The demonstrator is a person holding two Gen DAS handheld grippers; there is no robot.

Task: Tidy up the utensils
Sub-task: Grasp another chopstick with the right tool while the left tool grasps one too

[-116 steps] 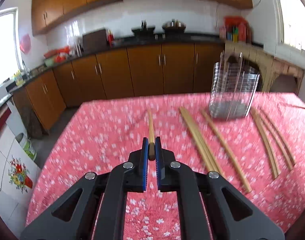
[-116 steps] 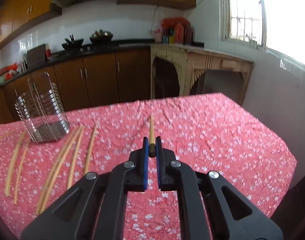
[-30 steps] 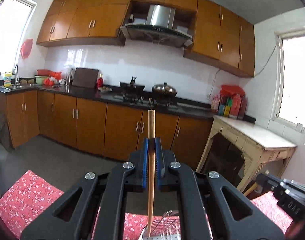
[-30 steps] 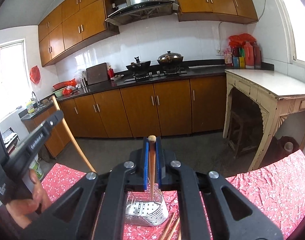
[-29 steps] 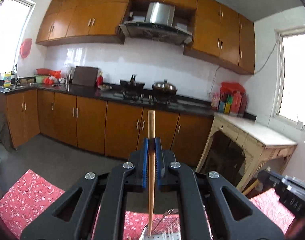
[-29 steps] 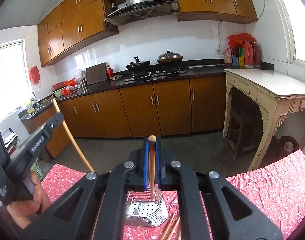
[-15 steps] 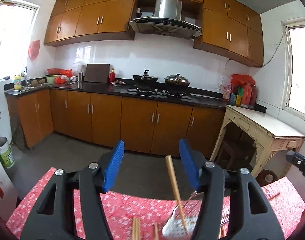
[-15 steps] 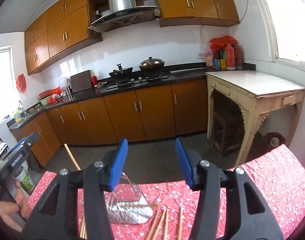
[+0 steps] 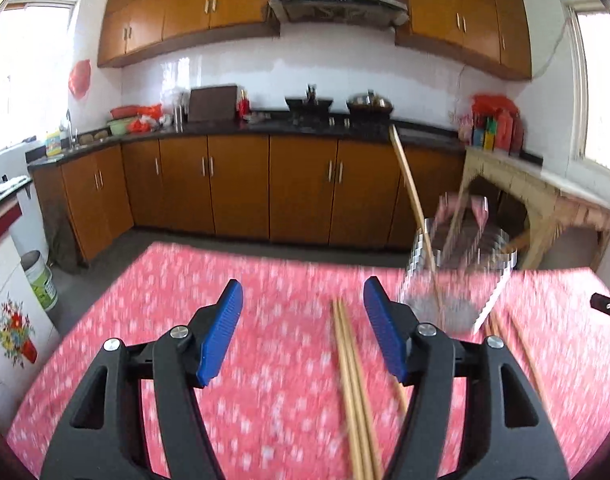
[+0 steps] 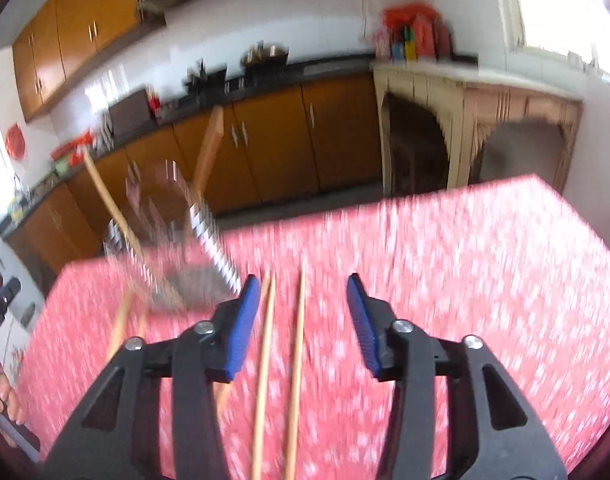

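Both views motion-blurred. Desk (image 9: 153, 320) under red flowered cloth.

Left gripper (image 9: 303, 328): jaws wide apart and opening, nothing between the pads. Pair of chopsticks (image 9: 351, 364) lying flat on the cloth below the gap, nearer the right-hand pad, not touched.

Wire rack (image 9: 457, 276) stands on the desk, up and right of the left gripper. One stick (image 9: 411, 196) leans in it, tip well above the rim; a second stick (image 9: 513, 244) pokes out at the rack's right side. More sticks on the cloth right of the rack, too blurred to count.

Right gripper (image 10: 303, 320): jaws apart and closing, pads on nothing. Two loose sticks (image 10: 283, 360) lie on the cloth, running lengthwise under the gap. In this view the rack sits up-left of the gripper with two sticks leaning in it. Further sticks lie on the cloth below the rack.

A hand (image 10: 3, 396) shows at the far left edge of the right view.
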